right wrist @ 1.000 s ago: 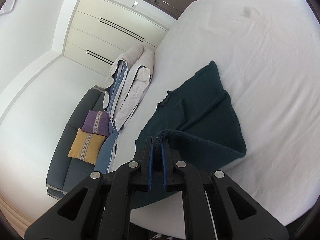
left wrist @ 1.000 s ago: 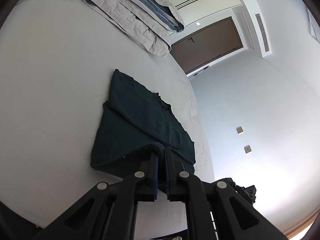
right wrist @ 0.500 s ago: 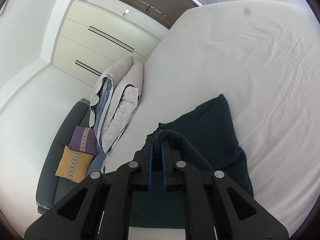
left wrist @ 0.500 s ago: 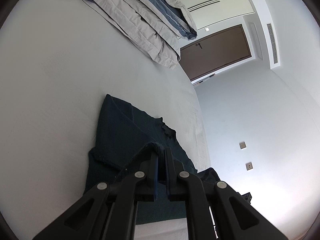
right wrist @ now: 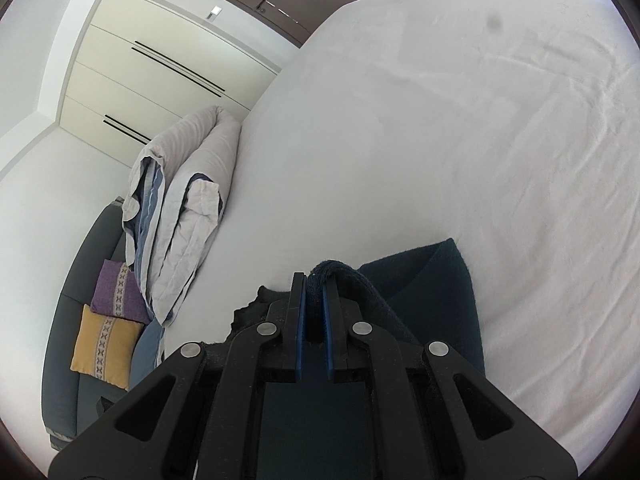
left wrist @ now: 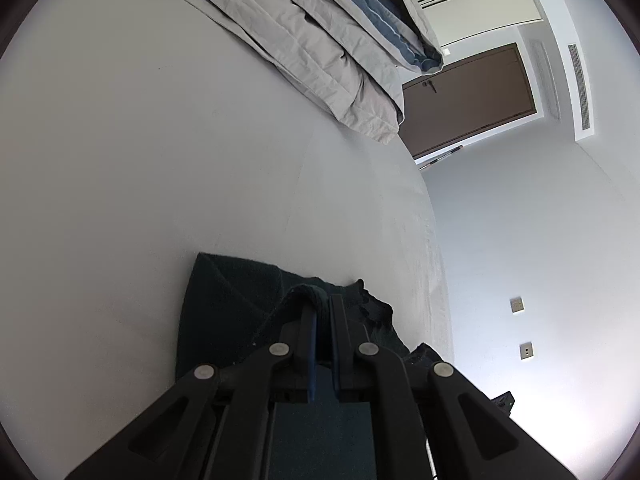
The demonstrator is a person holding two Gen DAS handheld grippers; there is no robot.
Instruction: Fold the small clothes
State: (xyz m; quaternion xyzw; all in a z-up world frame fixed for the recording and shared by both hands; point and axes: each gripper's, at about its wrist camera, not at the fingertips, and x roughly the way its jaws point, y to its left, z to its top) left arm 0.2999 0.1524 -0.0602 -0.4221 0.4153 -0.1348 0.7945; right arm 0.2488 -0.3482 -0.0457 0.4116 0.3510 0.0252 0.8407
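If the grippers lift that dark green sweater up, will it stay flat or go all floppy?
Probably floppy: the dark green sweater already bends in a soft loop over the right gripper and drapes off the left gripper. It looks thick and fuzzy, so it likely won't slip out easily.

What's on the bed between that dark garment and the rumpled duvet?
Nothing: in the left wrist view only bare white sheet separates the dark garment from the duvet.
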